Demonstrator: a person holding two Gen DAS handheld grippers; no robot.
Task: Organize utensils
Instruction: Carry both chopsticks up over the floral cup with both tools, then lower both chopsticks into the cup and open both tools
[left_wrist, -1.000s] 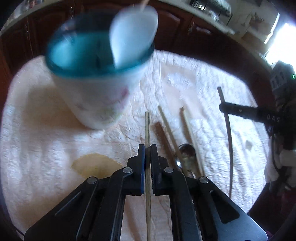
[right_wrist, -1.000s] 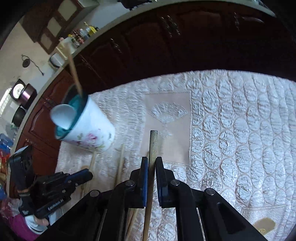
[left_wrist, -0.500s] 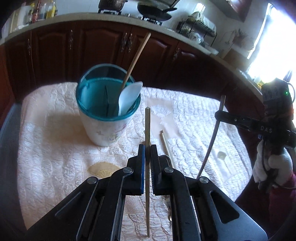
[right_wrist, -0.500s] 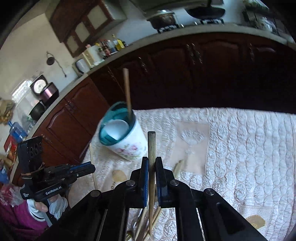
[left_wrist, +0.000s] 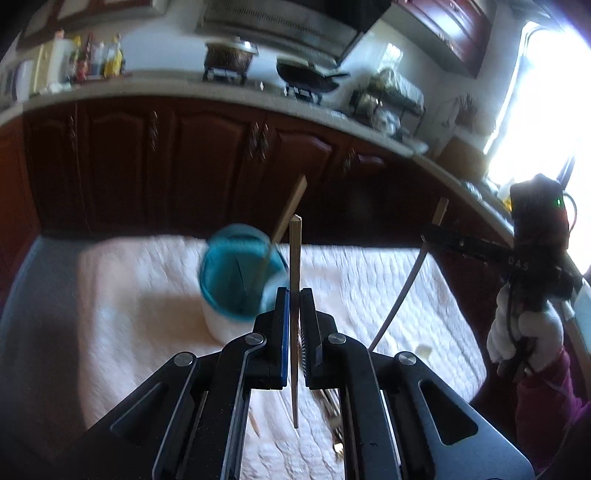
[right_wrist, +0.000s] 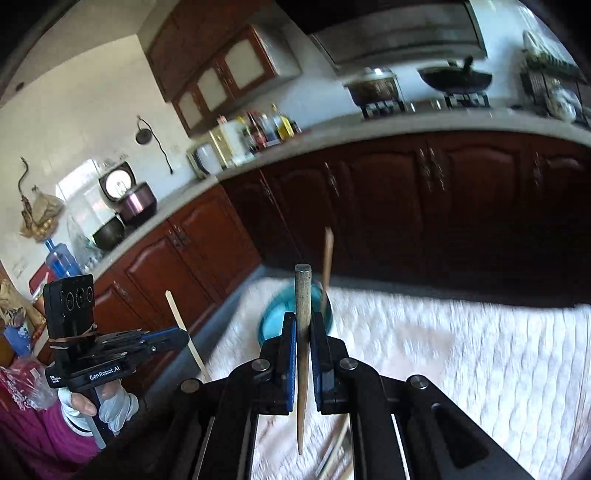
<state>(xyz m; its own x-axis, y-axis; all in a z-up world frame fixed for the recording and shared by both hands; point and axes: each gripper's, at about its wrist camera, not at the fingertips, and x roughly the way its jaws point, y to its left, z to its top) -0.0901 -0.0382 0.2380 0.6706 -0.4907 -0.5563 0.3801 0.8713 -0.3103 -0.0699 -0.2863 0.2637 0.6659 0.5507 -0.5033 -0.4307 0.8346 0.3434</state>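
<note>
My left gripper (left_wrist: 294, 295) is shut on a thin pale chopstick (left_wrist: 295, 258) that stands upright, raised above the table. My right gripper (right_wrist: 303, 321) is shut on a thicker brownish chopstick (right_wrist: 302, 295), also upright. The white floral cup with a teal rim (left_wrist: 238, 280) stands on the quilted cloth ahead and below, with a wooden stick (left_wrist: 288, 210) leaning in it; it also shows, blurred, in the right wrist view (right_wrist: 275, 314). The right gripper (left_wrist: 430, 236) appears at the right of the left wrist view, and the left gripper (right_wrist: 184, 336) at the left of the right wrist view.
A pale quilted cloth (left_wrist: 369, 280) covers the table. Several loose utensils (right_wrist: 336, 454) lie on it just under the grippers. Dark wooden cabinets (left_wrist: 207, 162) and a counter with pots stand behind the table.
Both grippers have risen and tilted up with their chopsticks. The cup has dropped lower and farther in both views, and the kitchen counter has come into sight.
</note>
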